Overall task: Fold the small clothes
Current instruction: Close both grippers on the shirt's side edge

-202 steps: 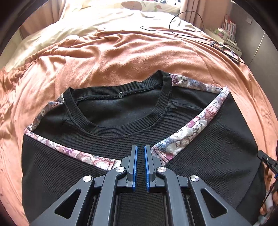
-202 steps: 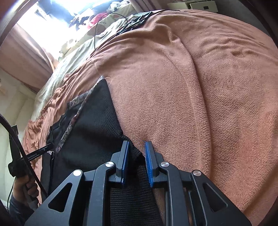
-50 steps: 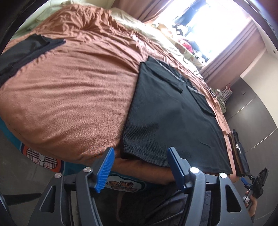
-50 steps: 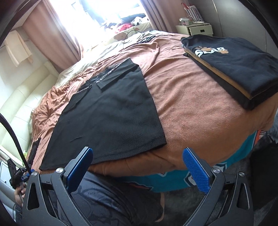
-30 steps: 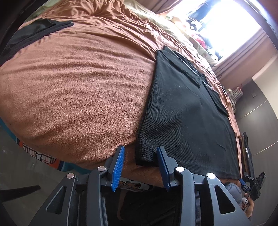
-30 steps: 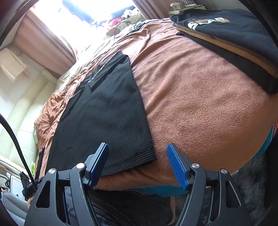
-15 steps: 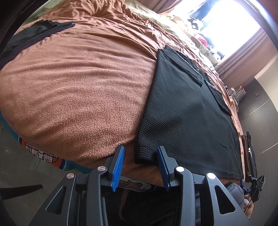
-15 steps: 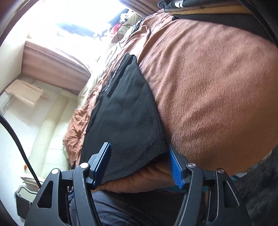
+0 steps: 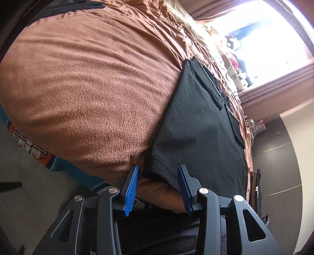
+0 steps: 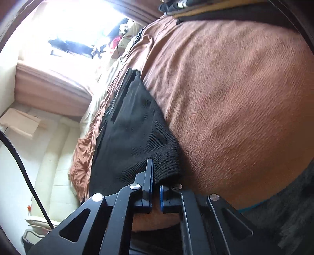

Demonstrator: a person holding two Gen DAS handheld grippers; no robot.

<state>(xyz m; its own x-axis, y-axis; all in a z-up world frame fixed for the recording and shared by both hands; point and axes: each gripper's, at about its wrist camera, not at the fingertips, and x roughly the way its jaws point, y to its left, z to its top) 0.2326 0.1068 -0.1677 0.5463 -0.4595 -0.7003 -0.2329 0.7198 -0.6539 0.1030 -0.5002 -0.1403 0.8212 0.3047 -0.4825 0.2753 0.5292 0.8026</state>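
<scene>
Two grippers are at the near hem of one black knit garment (image 9: 200,125), which lies flat on the brown blanket (image 9: 94,82) of the bed, with its hem at the near bed edge.

Left gripper (image 9: 159,184): jaws part open, straddling the hem corner at 6 o'clock in its view. The corner sits between the blue pads (image 9: 131,184), but we see no pinch yet; nothing held.

Right gripper (image 10: 156,186): jaws nearly closed, only a narrow gap between them. The other hem corner of the garment (image 10: 135,125) bunches up and runs down into that gap at 6 o'clock in the right view. We judge it clamped on the cloth, though the contact point itself is partly hidden by the jaw.

Progress, as far as we can judge:
- Side portions appear already turned in: narrower black flaps lie on top of the body toward 1 o'clock in the left view.
- Hem-to-collar fold not yet made; the body is at full length.
- One corner is secured and the other not yet gripped.

Remaining: close the left jaws on the corner, lift both corners, carry the hem toward the far end and lay it down.

Also noted: folded dark clothes (image 10: 225,10) lie at 12 o'clock in the right view, well apart from the garment.
</scene>
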